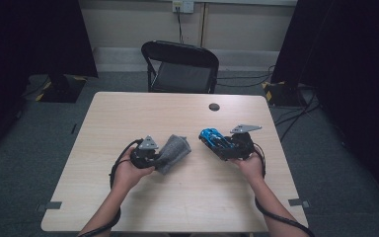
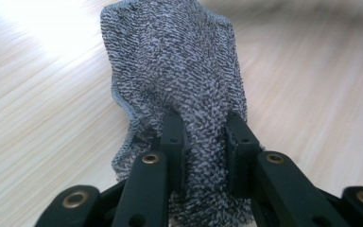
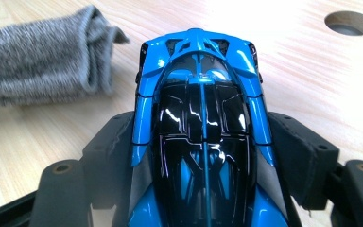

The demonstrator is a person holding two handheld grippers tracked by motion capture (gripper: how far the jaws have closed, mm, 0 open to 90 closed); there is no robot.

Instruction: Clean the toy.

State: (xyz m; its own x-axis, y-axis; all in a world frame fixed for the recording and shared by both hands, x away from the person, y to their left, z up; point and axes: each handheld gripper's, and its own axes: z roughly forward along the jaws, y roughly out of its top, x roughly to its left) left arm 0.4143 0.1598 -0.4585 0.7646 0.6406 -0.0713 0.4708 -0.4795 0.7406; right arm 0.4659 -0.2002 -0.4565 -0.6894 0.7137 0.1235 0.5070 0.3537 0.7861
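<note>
At the near edge: two forearms come in from the bottom of the high view, each hand carrying a gripper with a black cable trailing back along the arm.
Left gripper (image 1: pixel 150 154): held low over the table, left of centre; its jaws are pressed tight on a bunched fold of the grey cloth (image 1: pixel 173 153), the fabric squeezed between them.
Grey cloth, close up: from the left gripper view the cloth (image 2: pixel 175 71) stands up ahead of the jaws, a speckled knitted terry with a stitched hem, its far part reaching out over the wood.
Right gripper (image 1: pixel 227 145): held right of centre, grey plate on top; its jaws stand wide and clamp the blue toy car (image 1: pixel 212 137) by its two sides.
Blue toy car, close up: from the right gripper view the car (image 3: pixel 201 118) points away from the camera, glossy blue body with a black canopy, the padded jaws touching both flanks.
Between the two: cloth and car are near each other but apart, bare wood between them.
Table (image 1: pixel 143 111): light wood, with a round cable hole (image 1: pixel 214 106) beyond the car.
Beyond the table: a black folding chair (image 1: pixel 180 66) faces the far edge, on grey carpet.
</note>
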